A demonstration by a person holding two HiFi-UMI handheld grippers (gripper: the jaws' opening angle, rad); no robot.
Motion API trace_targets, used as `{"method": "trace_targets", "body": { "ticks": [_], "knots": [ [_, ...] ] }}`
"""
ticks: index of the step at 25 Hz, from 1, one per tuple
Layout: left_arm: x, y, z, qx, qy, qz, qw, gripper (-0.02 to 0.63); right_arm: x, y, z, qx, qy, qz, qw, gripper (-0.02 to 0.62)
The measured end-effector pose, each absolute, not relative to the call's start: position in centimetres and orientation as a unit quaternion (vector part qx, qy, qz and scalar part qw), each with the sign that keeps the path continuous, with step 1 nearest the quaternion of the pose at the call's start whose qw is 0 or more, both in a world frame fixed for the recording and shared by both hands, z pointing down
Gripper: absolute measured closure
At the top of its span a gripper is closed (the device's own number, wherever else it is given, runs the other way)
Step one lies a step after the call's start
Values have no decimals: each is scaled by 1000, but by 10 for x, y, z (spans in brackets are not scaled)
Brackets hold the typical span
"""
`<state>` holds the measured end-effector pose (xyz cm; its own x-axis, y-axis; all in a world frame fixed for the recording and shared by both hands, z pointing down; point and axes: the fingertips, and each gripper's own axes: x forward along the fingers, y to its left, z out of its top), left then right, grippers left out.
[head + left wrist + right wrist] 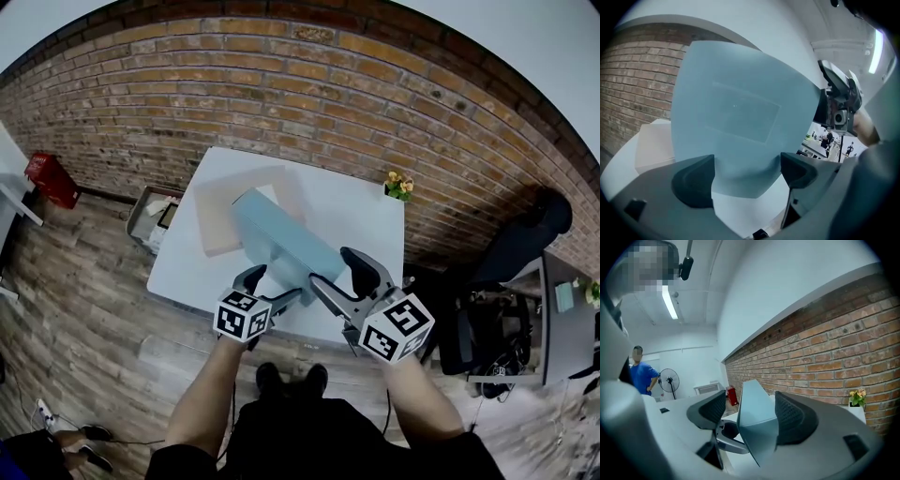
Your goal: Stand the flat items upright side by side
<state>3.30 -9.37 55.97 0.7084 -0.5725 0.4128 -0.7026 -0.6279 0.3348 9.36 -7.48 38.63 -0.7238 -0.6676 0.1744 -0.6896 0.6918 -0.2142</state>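
A light blue flat item [281, 239] is tilted up off the white table [366, 216], with its near end between my two grippers. My right gripper [339, 274] holds it across its thickness; in the right gripper view its edge [757, 427] stands between the pads of that gripper [750, 416]. My left gripper [274, 289] is at its lower left side. In the left gripper view the broad blue face [736, 117] fills the picture. Its lower corner dips between the wide-set jaws of the left gripper [747, 173], and I cannot make out whether the pads press on it. A beige flat item [220, 220] lies flat behind it.
A small pot of yellow flowers [399, 186] stands at the table's far right corner by the brick wall [309, 103]. A grey bin [155, 216] sits on the floor to the left and a black chair [525, 234] to the right. A person in blue [642, 376] stands far off.
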Motion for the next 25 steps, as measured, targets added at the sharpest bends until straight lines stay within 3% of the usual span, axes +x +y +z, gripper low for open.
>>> {"method": "trace_targets", "body": {
  "ticks": [10, 15, 16, 18, 25],
  "knots": [
    [13, -112, 529, 888, -395, 107, 210, 144, 113, -81, 407, 369, -920, 121, 45, 167],
    [22, -113, 524, 894, -384, 100, 207, 144, 95, -85, 439, 355, -920, 131, 98, 158],
    [23, -113, 523, 896, -381, 98, 207, 146, 93, -87, 443, 364, -917, 122, 109, 171],
    [25, -114, 523, 899, -375, 97, 205, 155, 97, -93, 445, 386, -909, 105, 119, 270],
    [31, -116, 513, 915, -346, 99, 181, 158, 135, -104, 434, 457, -880, 82, 99, 295]
  ]
}}
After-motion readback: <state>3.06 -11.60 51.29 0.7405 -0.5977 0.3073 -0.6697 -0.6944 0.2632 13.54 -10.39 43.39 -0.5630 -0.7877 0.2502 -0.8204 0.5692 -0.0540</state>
